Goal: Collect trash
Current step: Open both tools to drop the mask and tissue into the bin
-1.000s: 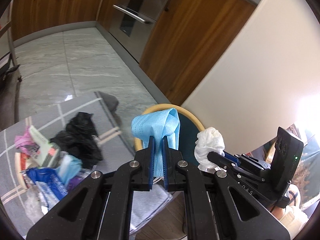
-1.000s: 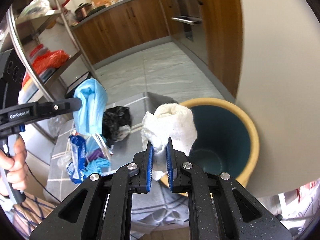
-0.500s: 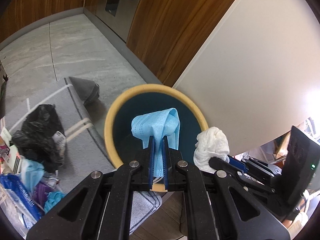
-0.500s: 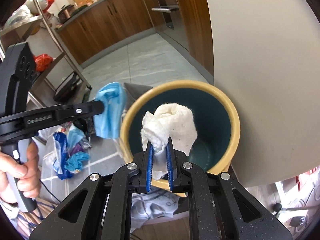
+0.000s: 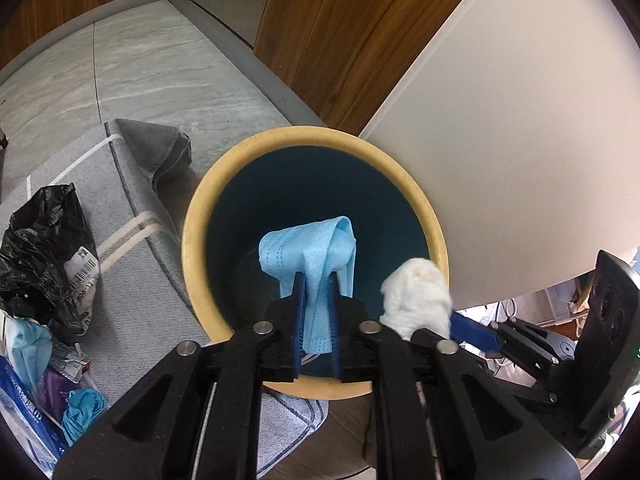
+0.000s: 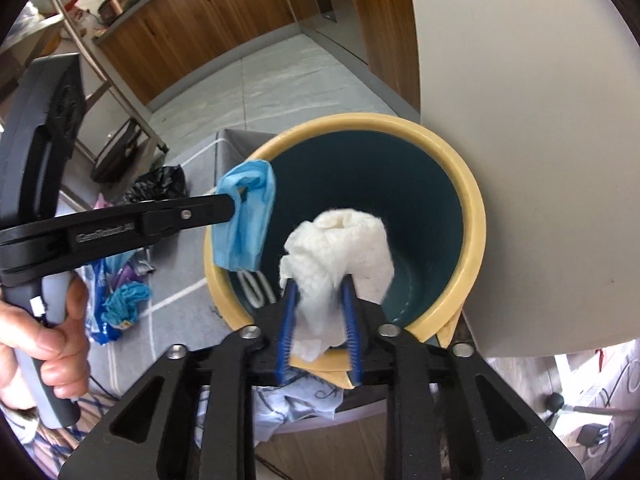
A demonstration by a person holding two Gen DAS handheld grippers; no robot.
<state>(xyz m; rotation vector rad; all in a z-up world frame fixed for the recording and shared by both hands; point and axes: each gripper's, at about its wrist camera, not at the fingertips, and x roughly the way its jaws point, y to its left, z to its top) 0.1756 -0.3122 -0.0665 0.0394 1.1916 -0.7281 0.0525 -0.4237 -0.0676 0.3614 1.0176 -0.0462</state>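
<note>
Currently over round yellow-rimmed bin with dark teal interior (image 5: 192, 240), both grippers above its mouth.

Left gripper (image 5: 316, 300): clamped on crumpled light-blue disposable face mask (image 5: 308, 256), jaws narrow, mask bunched above the blue finger pads (image 5: 298, 320) and hanging between them. Seen from right wrist view, same mask (image 6: 246, 216) sits at bin's left rim, white ear loop dangling inside.

Right gripper (image 6: 320, 308): jaws somewhat apart, wad of white tissue paper (image 6: 340, 248) wedged between the blue pads (image 6: 286, 320), bulk of wad sticking out over bin opening. From left wrist view, wad (image 5: 416, 296) near bin's right rim.

Bin (image 6: 472, 216) against white cabinet panel (image 5: 520, 140), standing on grey rug with pale stripes (image 5: 132, 216).

Remaining litter on rug left of bin: crumpled black plastic bag with white barcode label (image 5: 44, 252), blue plastic packaging (image 5: 20, 408), small teal crumpled scrap (image 5: 82, 412).

Person's left hand (image 6: 44, 332) wrapped round grey gripper handle.
</note>
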